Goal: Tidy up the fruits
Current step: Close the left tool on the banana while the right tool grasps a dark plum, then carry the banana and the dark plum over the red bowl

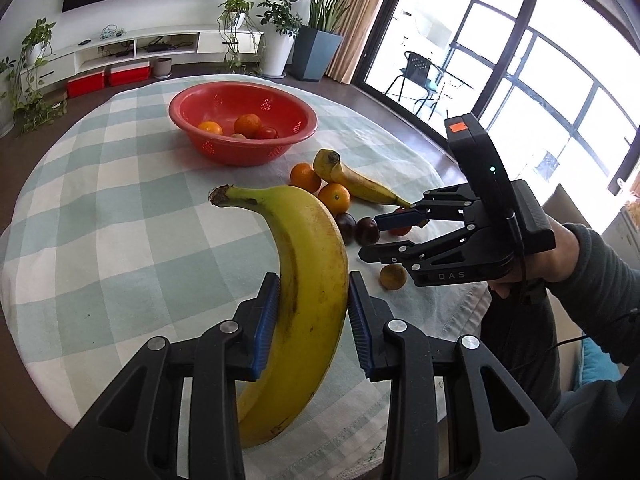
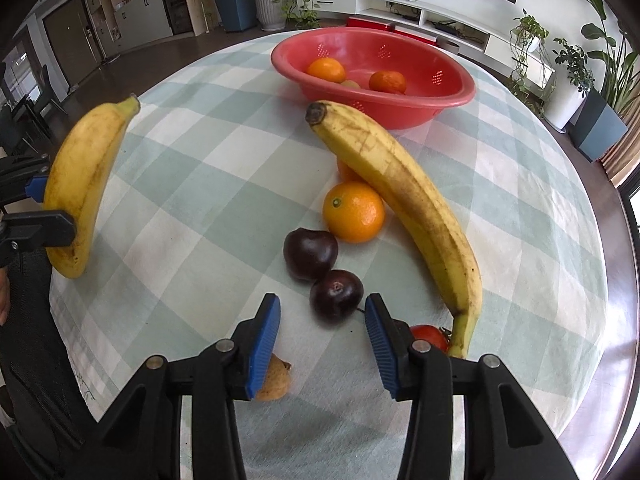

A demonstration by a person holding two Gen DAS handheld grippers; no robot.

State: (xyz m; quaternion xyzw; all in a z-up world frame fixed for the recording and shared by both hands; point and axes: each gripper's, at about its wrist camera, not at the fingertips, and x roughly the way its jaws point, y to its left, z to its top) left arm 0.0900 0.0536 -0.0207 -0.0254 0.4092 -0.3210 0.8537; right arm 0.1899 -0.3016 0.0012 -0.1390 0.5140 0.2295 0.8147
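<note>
My left gripper is shut on a yellow banana, held upright above the checked tablecloth; in the right wrist view this banana hangs at the far left. A red bowl at the back of the table holds oranges and a tomato. My right gripper stands open, pointing down over the nearer of two dark plums; its pads do not press on it. Just behind them lie a second plum, an orange and a second banana.
A tomato sits by my right finger and a small tan fruit under the left one. The round table's edge curves close on the right. A person's sleeve fills the right side of the left wrist view.
</note>
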